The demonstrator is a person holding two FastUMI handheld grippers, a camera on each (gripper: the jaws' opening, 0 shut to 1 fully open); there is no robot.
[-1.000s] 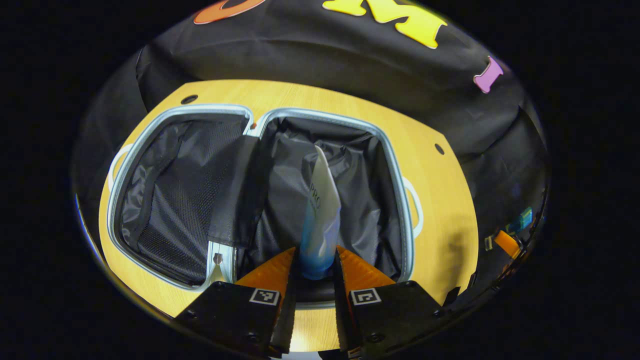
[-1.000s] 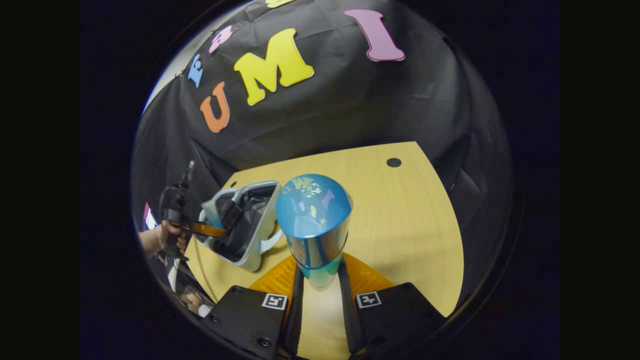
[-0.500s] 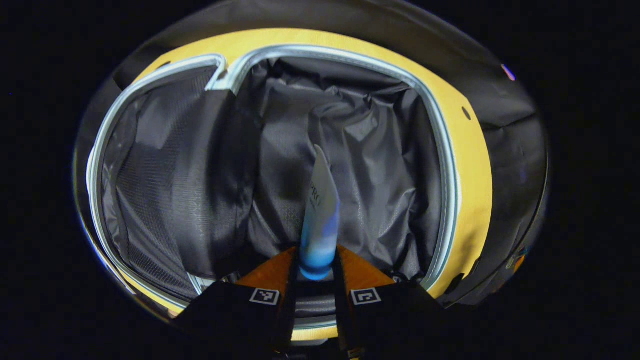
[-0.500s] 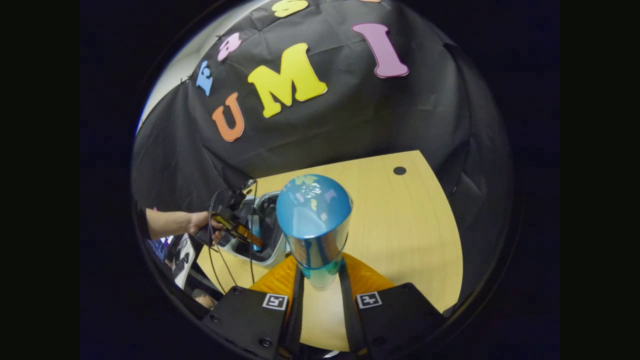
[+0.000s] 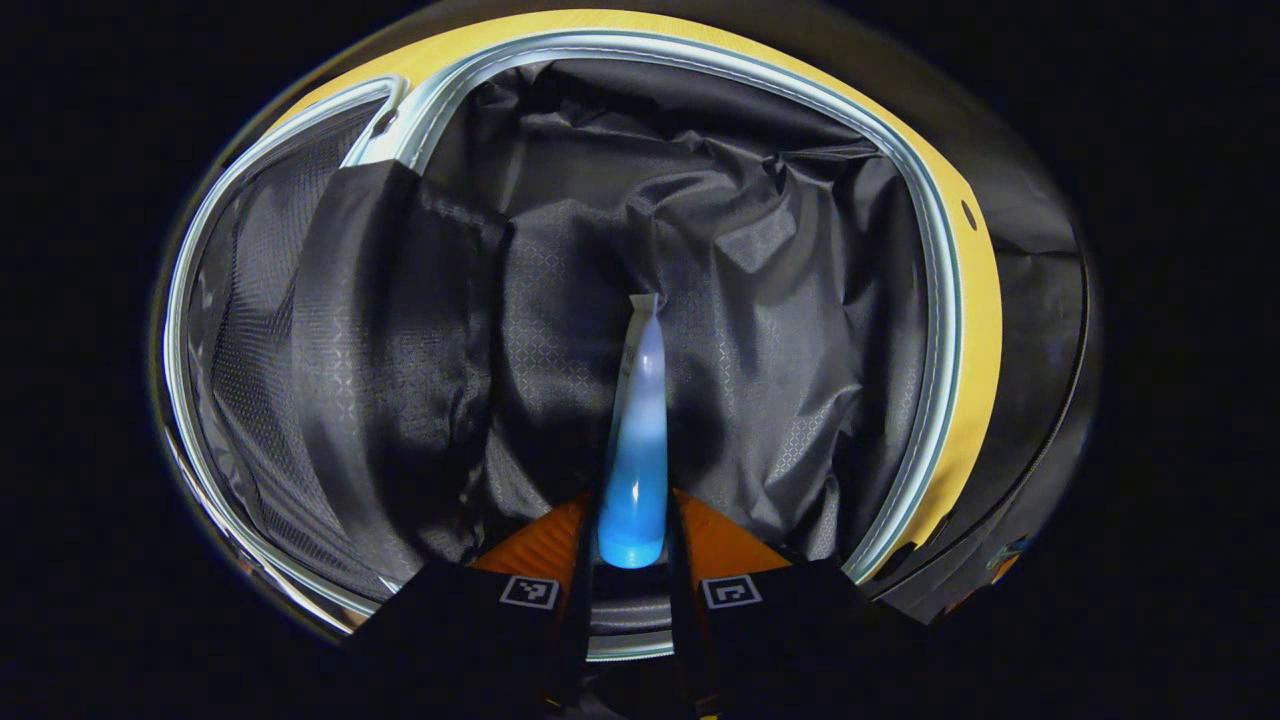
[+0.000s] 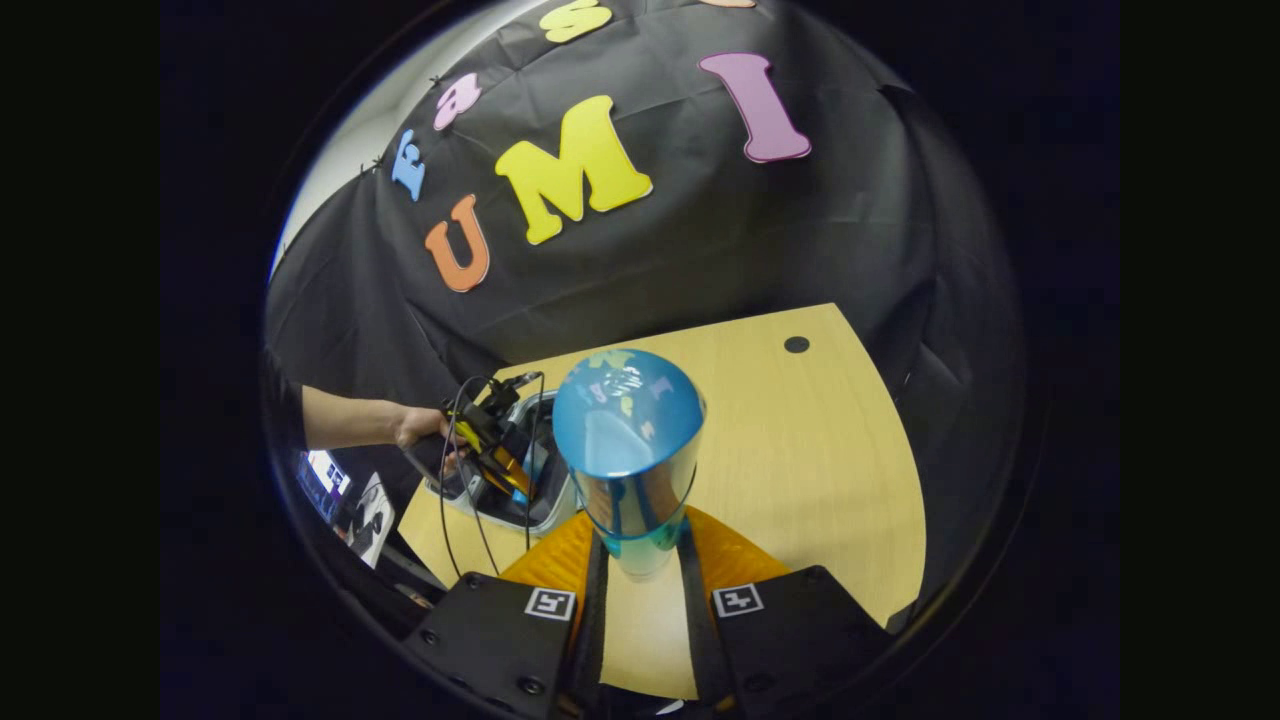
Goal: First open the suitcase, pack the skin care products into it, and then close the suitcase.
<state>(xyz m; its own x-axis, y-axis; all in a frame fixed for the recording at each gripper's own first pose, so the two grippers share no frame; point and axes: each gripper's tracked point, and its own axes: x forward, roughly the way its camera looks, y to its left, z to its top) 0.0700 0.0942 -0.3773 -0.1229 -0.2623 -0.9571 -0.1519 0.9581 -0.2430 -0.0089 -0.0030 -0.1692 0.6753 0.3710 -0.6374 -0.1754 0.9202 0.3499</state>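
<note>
Left claw (image 5: 632, 525) clamped on tube (image 5: 638, 440) over suitcase (image 5: 930, 300) | right claw (image 6: 640, 560) clamped on bottle (image 6: 630, 450)

A staged recording booth, not a lived-in home. Black cloth (image 6: 700, 230) hangs as a creased backdrop beyond the right claw (image 6: 640, 560) and wraps around both sides. A pale wooden surface (image 6: 800, 450) lies under and ahead of that claw, with a round dark hole (image 6: 797, 344) near its far corner. Off to the claw's left, a person's bare forearm (image 6: 350, 420) reaches in, its hand (image 6: 420, 428) holding the left claw (image 6: 505, 470) with loose black cables (image 6: 445, 480) trailing from it. Below that arm, at the surface's edge, sit small lit screens (image 6: 330, 475), too small to make out. Both claws carry square black-and-white marker tags (image 6: 737, 600).
</note>
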